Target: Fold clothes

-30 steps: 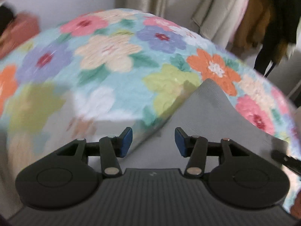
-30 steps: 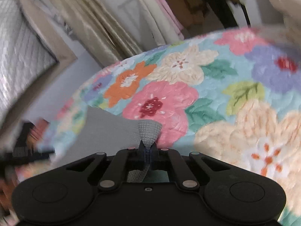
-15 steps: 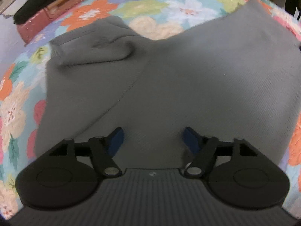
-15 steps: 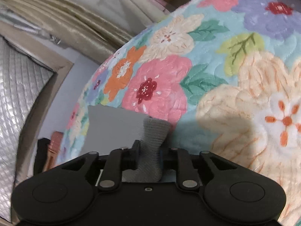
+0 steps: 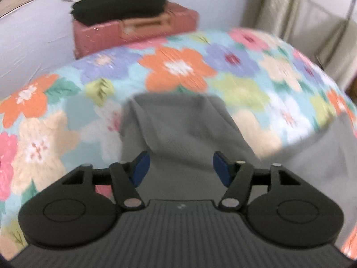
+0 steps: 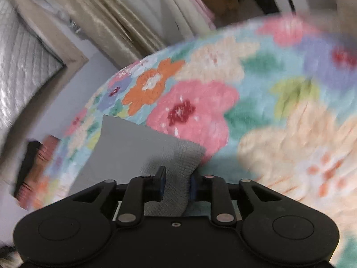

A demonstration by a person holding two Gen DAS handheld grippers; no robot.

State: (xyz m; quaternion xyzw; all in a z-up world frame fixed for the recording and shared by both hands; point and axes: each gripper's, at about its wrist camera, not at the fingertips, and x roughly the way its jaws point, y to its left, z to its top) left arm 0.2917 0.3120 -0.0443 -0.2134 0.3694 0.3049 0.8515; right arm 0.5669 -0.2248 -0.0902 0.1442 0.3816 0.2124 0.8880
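While the gray garment (image 5: 178, 129) lies rumpled ahead, the left gripper (image 5: 179, 167) hangs released; the right gripper (image 6: 176, 185), jaws just opening, straddles its corner loosely; folding remains unfinished.

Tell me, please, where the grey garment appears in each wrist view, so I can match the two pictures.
Left wrist: the grey garment fills the lower centre, running up between the open left gripper.
Right wrist: the garment lies lower left, one corner between the right gripper.
Shared landmark: the pink case beyond the floral bedspread, blurred at far left.

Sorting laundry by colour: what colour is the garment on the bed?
Plain grey garment, clearest in the left wrist view.
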